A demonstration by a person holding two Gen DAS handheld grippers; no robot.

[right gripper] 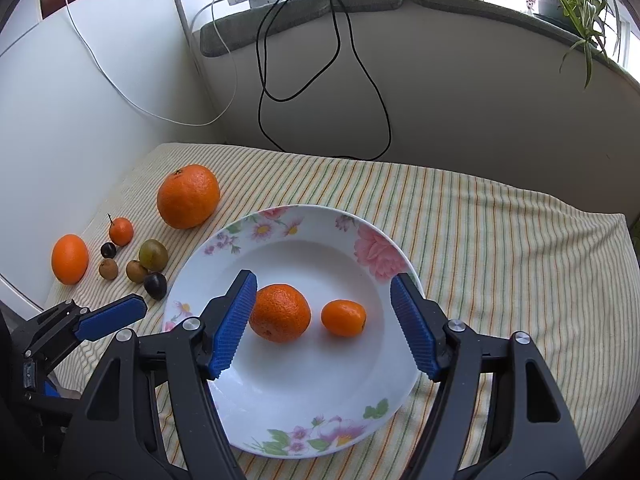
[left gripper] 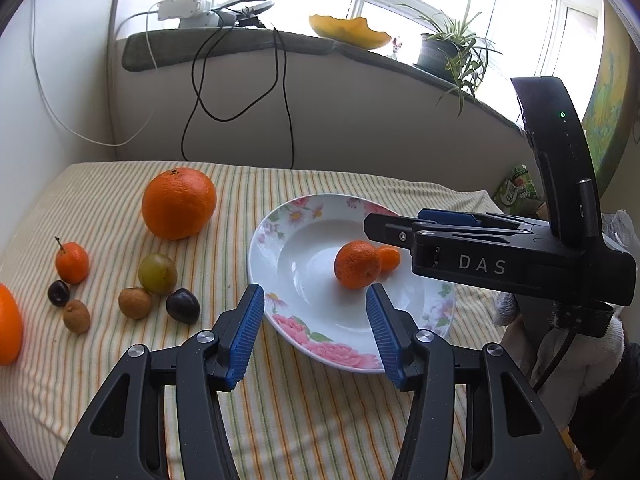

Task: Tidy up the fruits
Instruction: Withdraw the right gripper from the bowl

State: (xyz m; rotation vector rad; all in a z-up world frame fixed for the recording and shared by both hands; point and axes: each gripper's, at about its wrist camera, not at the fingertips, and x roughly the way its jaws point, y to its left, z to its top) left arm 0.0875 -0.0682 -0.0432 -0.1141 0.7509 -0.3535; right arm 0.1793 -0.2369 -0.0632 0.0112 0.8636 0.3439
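A: Where do the fruits sit?

B: Two are in the flowered plate [right gripper: 384, 256]: a tangerine [right gripper: 280, 313] near the middle of the well and a smaller kumquat [right gripper: 343, 317] just to its right, close but apart in the right wrist view. The rest lie on the striped cloth [right gripper: 500, 240] to the plate's left.

A: Which ones?

B: A big orange [right gripper: 188, 196] near the plate's far-left rim, a second orange [right gripper: 69, 258] by the cloth's left edge, a small stemmed orange fruit [right gripper: 121, 231], a green plum [right gripper: 153, 255], two brown longans [right gripper: 136, 271] and [right gripper: 108, 269], and two dark fruits [right gripper: 155, 286] and [right gripper: 108, 250]. They bunch together, the nearest dark one just beside the plate's rim.

A: And the tools?

B: The right tool [right gripper: 324, 326] hangs over the plate with its jaws spread wide and nothing gripped. Both small fruits lie between the blue pads [right gripper: 234, 324], and the left pad overlaps the tangerine's side in that view; I cannot tell whether it touches. The left tool [left gripper: 316, 334] is released too, jaws apart over the plate's near rim, holding nothing.

A: Any room to move?

B: The cloth right of the plate is bare out to its edge. The left side is tight: fruit cluster, then the white wall [right gripper: 80, 100]. In the left wrist view the right tool reaches in from the right, across the plate's far side.
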